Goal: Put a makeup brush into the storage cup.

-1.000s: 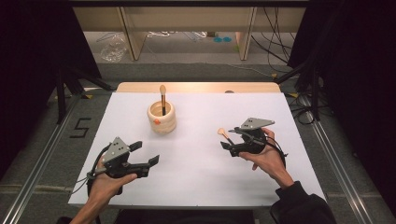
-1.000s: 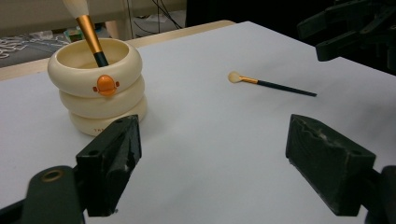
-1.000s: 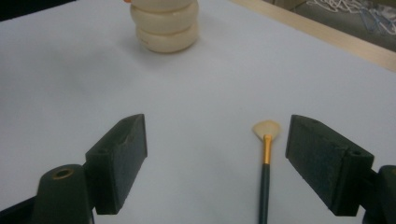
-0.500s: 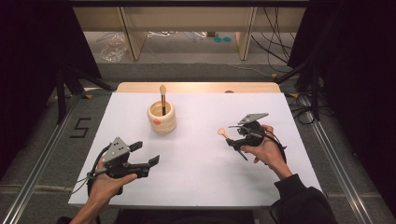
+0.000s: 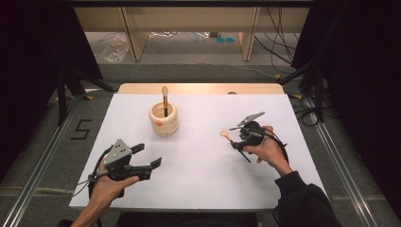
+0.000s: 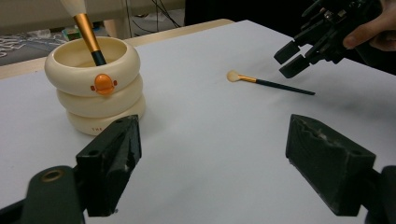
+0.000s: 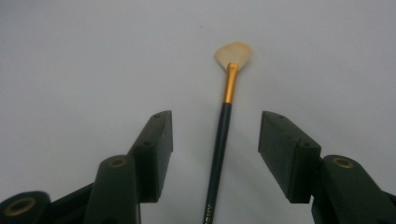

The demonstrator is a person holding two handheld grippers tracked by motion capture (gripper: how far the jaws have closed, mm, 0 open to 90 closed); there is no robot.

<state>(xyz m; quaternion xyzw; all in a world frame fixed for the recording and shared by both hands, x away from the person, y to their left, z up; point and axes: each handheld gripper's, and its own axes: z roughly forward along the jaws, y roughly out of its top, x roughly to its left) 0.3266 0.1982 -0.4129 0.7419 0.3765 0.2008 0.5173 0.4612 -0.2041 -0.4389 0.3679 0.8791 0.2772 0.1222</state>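
The right gripper [image 7: 215, 135], jaws just closing but not yet touching, straddles a fan brush [image 7: 223, 130] lying flat on the white table [image 5: 198, 165]; the left gripper [image 5: 146, 158] hovers open, empty, near a cream holder [image 5: 164, 119].

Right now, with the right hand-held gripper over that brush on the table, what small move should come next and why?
Probably finish closing the right hand-held gripper on the makeup brush. Its jaws have just been closing, the dark handle lies between them on the white table, and the pads do not touch it yet. Once pinched, it can likely be lifted.
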